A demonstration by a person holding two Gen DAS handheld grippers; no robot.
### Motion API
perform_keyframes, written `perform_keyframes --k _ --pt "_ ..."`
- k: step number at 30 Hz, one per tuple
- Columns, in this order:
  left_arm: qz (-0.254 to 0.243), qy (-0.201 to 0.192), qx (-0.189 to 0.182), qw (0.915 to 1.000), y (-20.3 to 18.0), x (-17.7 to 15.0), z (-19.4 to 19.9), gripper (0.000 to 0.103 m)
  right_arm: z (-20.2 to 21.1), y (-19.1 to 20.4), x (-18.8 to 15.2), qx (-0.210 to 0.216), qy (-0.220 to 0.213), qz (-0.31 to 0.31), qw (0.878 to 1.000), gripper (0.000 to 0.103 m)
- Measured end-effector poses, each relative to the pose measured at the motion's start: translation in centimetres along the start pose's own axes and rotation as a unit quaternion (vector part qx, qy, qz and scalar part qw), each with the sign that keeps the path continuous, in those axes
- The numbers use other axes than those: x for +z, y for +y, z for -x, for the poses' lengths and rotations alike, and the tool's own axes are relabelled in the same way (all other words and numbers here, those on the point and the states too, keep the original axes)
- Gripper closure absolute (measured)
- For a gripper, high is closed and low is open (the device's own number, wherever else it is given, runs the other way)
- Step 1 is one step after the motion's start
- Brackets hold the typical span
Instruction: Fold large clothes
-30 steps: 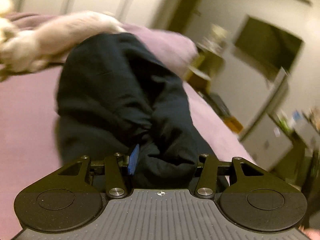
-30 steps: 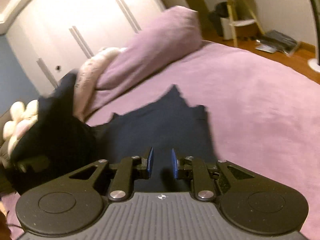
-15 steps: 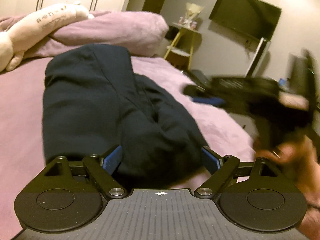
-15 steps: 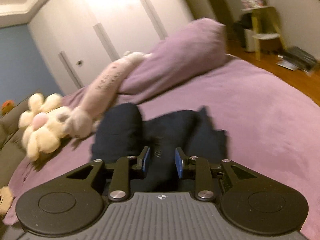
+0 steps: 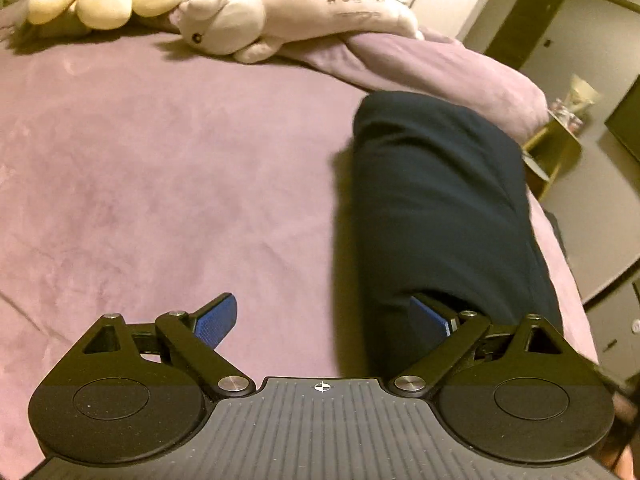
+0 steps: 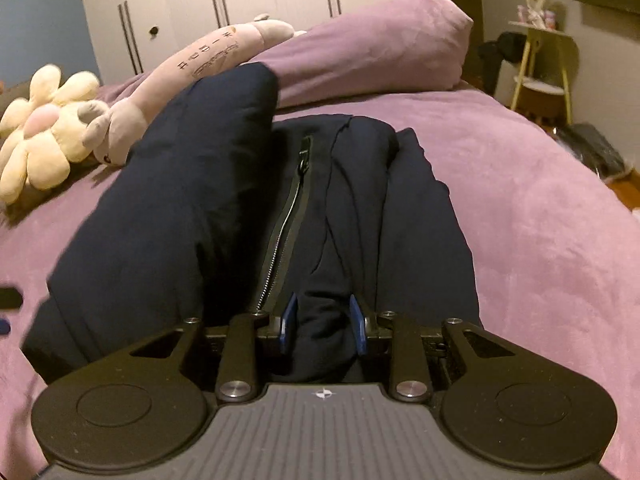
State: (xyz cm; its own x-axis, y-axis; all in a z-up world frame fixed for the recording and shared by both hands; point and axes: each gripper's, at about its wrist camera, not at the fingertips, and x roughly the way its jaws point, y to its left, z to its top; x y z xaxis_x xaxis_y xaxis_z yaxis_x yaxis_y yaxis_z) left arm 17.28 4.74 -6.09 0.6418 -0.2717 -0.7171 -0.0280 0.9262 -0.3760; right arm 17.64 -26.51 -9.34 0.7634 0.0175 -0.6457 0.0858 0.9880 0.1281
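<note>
A home bedroom: purple-covered bed (image 6: 540, 240), pillow (image 6: 380, 48), plush toys (image 5: 280, 20), white wardrobe doors (image 6: 240, 0).

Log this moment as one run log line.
left gripper: opening, empty | right gripper: fold of dark navy zip-up jacket between pads | purple bedspread

left tool (image 5: 322, 320) opening (wide), right tool (image 6: 323, 326) pinching

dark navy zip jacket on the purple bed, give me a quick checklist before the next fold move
1. Right gripper gripping a fold of the dark navy zip jacket: ok, cloth is pinched between its fingers.
2. Left gripper released: ok, jaws opening, nothing pinched.
3. Silver zipper clear of the right grip: ok, beside it.
4. Cream flower plush clear of jacket: ok.
5. Long beige plush animal clear: not ok, it touches the raised fold.
6. Jacket lying flat on the purple bedspread: not ok, bunched.
</note>
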Motion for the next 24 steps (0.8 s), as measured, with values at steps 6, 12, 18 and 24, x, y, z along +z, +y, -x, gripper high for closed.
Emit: perform_keyframes --k 6,12,18,24 --pt "0.021 0.016 -0.01 0.9996 -1.8 0.6 -2.1 0.006 1.5 -1.1 1.4 0.03 0.004 -0.045 0.999 0.075" --pt "0.034 0.025 -0.03 0.9986 -1.4 1.1 -3.3 0.005 3.8 -2.8 3.5 0.082 -0.008 -0.122 0.989 0.054" --pt "0.045 0.033 -0.039 0.9977 -1.4 1.1 -4.0 0.004 1.0 -1.2 7.1 0.172 0.001 -0.159 0.972 0.035" --pt "0.019 0.035 -0.038 0.9984 -2.2 1.1 -4.4 0.003 -4.5 3.5 7.7 0.139 0.054 -0.095 0.984 0.058"
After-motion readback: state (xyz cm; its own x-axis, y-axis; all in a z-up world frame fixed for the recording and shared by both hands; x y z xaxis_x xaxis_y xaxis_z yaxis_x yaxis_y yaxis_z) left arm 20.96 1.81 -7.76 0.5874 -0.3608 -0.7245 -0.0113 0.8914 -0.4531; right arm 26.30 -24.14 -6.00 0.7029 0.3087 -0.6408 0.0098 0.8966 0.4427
